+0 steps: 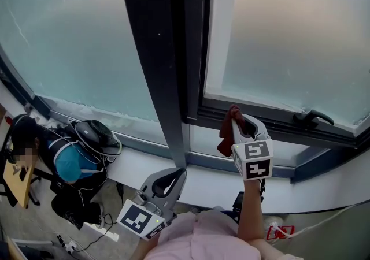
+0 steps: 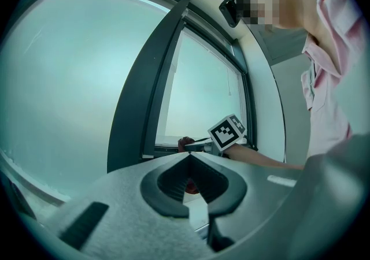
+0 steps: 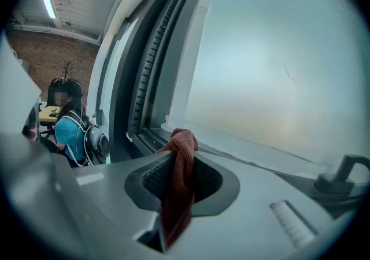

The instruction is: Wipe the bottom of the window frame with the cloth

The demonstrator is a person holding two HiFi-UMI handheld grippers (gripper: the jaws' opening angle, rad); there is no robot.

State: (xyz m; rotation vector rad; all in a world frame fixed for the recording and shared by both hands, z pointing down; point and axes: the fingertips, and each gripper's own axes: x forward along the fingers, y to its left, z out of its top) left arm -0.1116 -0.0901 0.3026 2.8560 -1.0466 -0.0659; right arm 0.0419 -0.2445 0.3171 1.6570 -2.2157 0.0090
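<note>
Left hand-held gripper (image 1: 176, 173): grey moulded plastic with a marker cube; held low and close to the body, below the white sill (image 1: 214, 181); jaws pressed together with nothing between them (image 2: 188, 160).
Right hand-held gripper (image 1: 240, 115): same build, raised on an outstretched arm towards the window; jaws clamped on the cloth (image 3: 179, 163), their ribbed dark pads pinching it.
Cloth (image 1: 225, 134): reddish-brown, coarse knitted weave, bunched into a narrow strip; long axis roughly vertical; rounded upper end pointed up and out past the jaw tips (image 3: 180, 184), the loose tail hanging down on the left side of that hand-held gripper.
Cloth position: upper end lay against the line of the bottom rail, left of the handle; actual contact could not be confirmed.
Window frame (image 1: 272, 123): dark, smooth metal; bottom rail ran left to right, joining a broad upright mullion (image 1: 159, 51).
Handle (image 1: 312, 118): dark lever lying along the bottom rail, well to the right of the cloth.
Glass (image 1: 289, 33): frosted, pale, featureless.
Seated person (image 1: 69, 160): far left on the floor below, blue top, dark backpack (image 1: 98, 136).
</note>
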